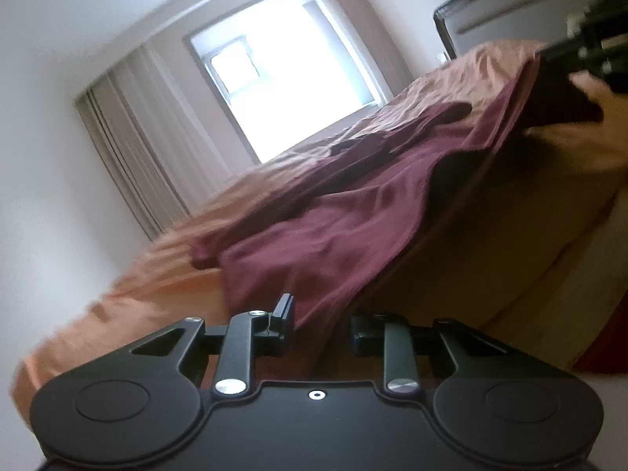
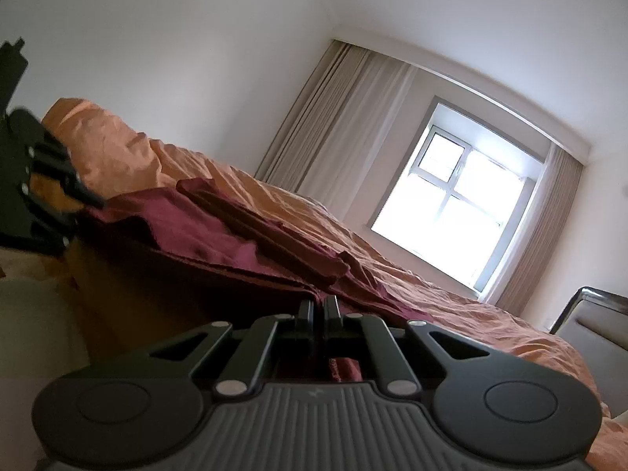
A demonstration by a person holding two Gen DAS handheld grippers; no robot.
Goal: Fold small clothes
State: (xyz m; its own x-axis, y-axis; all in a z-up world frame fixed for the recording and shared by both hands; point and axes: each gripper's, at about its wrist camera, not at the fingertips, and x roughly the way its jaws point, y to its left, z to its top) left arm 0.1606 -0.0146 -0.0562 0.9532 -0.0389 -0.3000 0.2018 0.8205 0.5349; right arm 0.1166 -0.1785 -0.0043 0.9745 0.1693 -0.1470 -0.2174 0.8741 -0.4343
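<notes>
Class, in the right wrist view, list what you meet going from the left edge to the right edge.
Left gripper → maroon garment on the orange bedspread → beige curtain → window → chair.

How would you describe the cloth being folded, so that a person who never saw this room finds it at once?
Start from the big bed with the orange cover, below the bright window. At its near edge lies the maroon garment, wrinkled and partly hanging over the side. It is the only dark red cloth on the orange cover, and the right gripper is shut on its hem.
</notes>
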